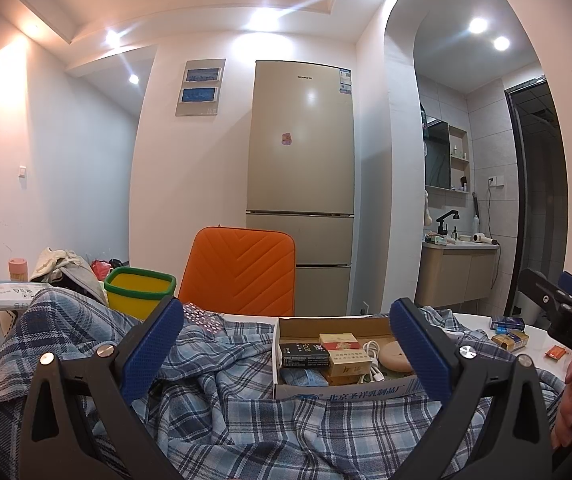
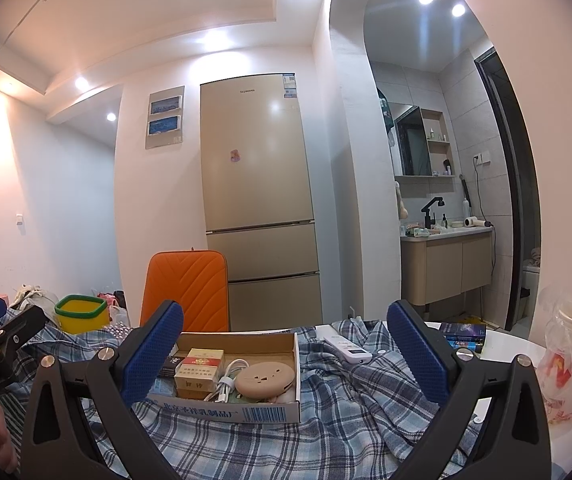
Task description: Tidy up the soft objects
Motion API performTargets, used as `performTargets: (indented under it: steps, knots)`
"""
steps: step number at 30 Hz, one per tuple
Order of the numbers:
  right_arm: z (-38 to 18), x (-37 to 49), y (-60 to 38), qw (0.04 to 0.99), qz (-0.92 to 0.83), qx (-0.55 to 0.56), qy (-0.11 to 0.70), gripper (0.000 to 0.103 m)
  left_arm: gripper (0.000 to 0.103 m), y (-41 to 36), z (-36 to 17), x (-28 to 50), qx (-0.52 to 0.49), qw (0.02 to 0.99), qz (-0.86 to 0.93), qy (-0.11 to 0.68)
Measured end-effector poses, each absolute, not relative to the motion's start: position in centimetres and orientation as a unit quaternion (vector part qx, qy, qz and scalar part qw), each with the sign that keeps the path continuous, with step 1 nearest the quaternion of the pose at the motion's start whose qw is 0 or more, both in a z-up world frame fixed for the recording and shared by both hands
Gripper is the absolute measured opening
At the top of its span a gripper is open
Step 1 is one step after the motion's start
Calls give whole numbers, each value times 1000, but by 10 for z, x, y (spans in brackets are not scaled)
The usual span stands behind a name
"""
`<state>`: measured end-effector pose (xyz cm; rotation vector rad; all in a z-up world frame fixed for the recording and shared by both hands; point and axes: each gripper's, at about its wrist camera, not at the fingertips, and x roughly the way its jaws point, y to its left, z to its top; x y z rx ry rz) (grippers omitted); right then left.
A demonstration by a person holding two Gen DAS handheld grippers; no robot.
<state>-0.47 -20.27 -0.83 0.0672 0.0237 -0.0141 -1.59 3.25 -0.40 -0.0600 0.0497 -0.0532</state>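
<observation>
Plaid cloth (image 1: 246,412): spread beneath cardboard box (image 2: 246,412); my left gripper (image 1: 286,352) and right gripper (image 2: 286,352) above it, jaws wide, empty.

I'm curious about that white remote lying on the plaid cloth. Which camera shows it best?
The right wrist view: the remote lies in plain sight on the plaid cloth, right of the box. In the left wrist view I can't make it out; it would fall behind the left claw's right finger.
</observation>
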Motion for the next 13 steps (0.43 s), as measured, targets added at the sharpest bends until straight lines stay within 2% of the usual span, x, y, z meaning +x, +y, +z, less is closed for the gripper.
performTargets:
  steps: [13]
  knots:
    - [-9,-3,-202,999,-12,40,12,103,103,36,-7,-16,-30,999,-26,30]
